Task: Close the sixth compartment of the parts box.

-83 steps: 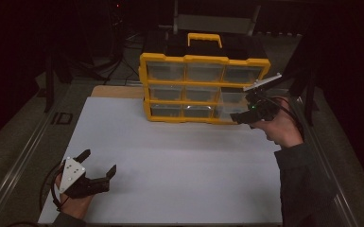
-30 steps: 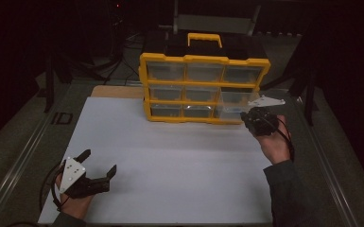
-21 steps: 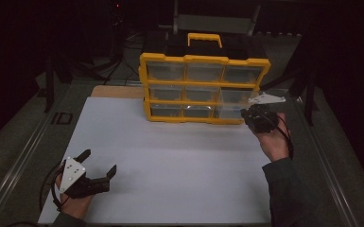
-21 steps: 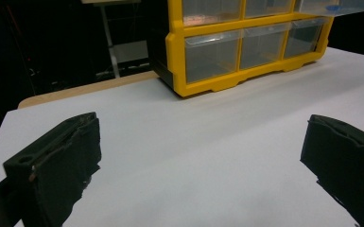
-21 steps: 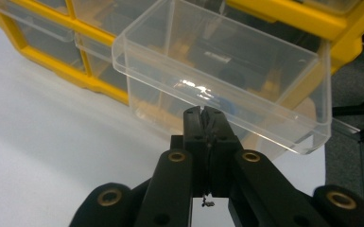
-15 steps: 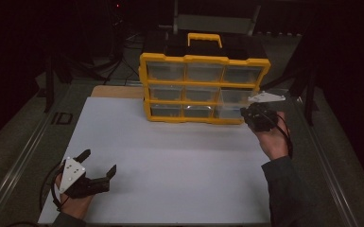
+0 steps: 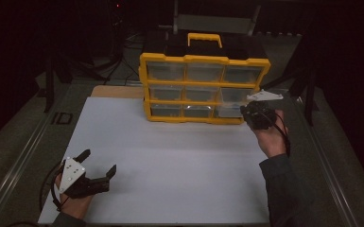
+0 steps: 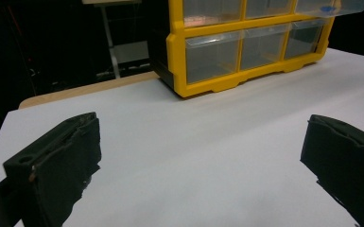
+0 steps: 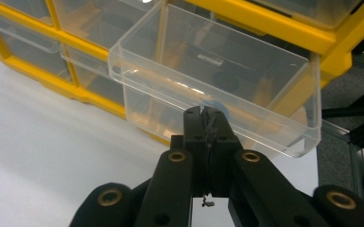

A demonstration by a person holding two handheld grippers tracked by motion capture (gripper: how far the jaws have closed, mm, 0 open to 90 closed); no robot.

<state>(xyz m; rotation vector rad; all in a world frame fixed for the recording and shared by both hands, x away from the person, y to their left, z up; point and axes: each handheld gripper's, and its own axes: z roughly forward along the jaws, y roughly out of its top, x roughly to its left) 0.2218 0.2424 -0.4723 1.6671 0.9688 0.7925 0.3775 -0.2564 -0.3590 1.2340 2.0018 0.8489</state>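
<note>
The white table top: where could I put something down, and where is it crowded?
The white table top is bare between the yellow drawer cabinet and the left gripper. It is crowded at the far right, where the right gripper is shut on the pulled-out clear drawer.

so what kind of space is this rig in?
Probably a lab or workshop recording bench, dim around the edges: a white table with metal rails, a yellow parts organiser of clear drawers, and stands behind it.
</note>
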